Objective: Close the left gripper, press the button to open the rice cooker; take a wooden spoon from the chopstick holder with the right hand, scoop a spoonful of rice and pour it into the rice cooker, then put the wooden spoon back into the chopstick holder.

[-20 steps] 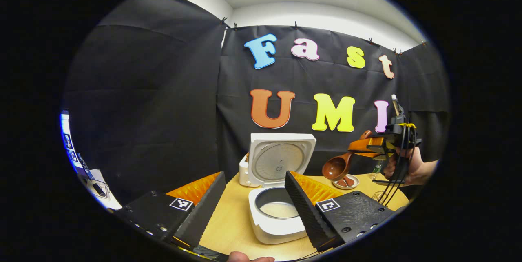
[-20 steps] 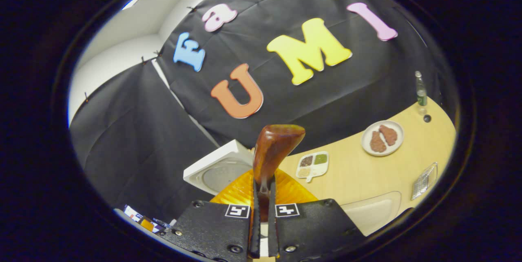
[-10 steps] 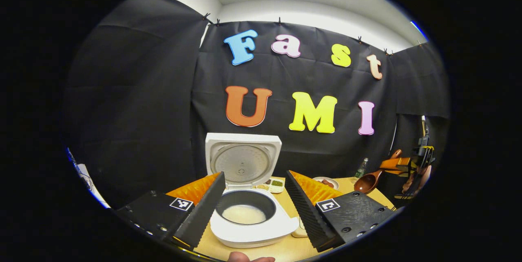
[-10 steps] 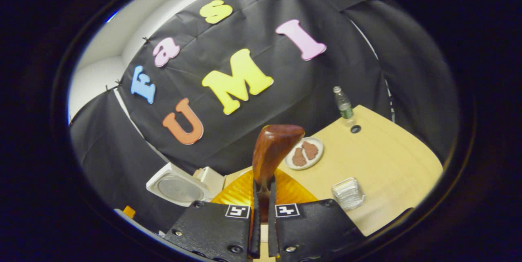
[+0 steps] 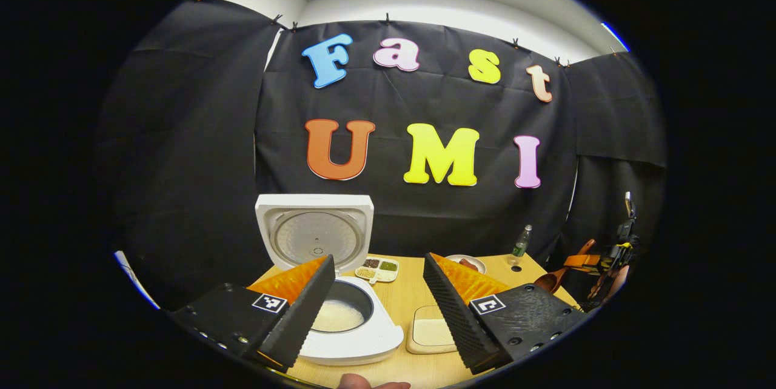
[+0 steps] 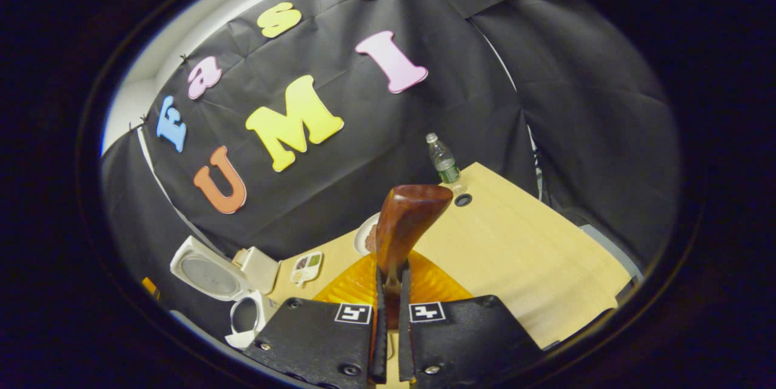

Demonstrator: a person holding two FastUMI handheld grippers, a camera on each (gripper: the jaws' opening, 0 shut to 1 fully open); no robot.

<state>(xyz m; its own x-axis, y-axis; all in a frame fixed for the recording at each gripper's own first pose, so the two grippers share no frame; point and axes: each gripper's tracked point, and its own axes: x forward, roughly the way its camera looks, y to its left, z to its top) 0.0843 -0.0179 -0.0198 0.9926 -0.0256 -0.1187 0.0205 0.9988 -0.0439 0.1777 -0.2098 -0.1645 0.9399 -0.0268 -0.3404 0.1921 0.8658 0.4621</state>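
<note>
The white rice cooker (image 5: 357,340) stands open on the table, lid (image 5: 313,228) upright, with rice in its pot. My left gripper (image 5: 379,307) hovers open just in front of it, nothing between its fingers. A shallow beige dish of rice (image 5: 431,333) lies right of the cooker. At the far right, my right gripper (image 5: 576,263) holds the brown wooden spoon (image 5: 548,282), bowl toward the table. In the right gripper view, my right gripper (image 6: 391,316) is shut on the spoon (image 6: 406,225) handle, high above the table. The cooker (image 6: 209,274) lies far off at lower left.
A divided seasoning dish (image 5: 377,268), a plate of brown food (image 5: 465,263) and a green-labelled bottle (image 5: 520,245) stand along the back of the wooden table (image 6: 515,243). A cream box (image 6: 260,268) sits beside the cooker lid. A fingertip shows at the bottom edge.
The right gripper carried the spoon away from above the cooker to the far right and lower. The left gripper's view swung right, so the cooker now sits left of its fingers.
</note>
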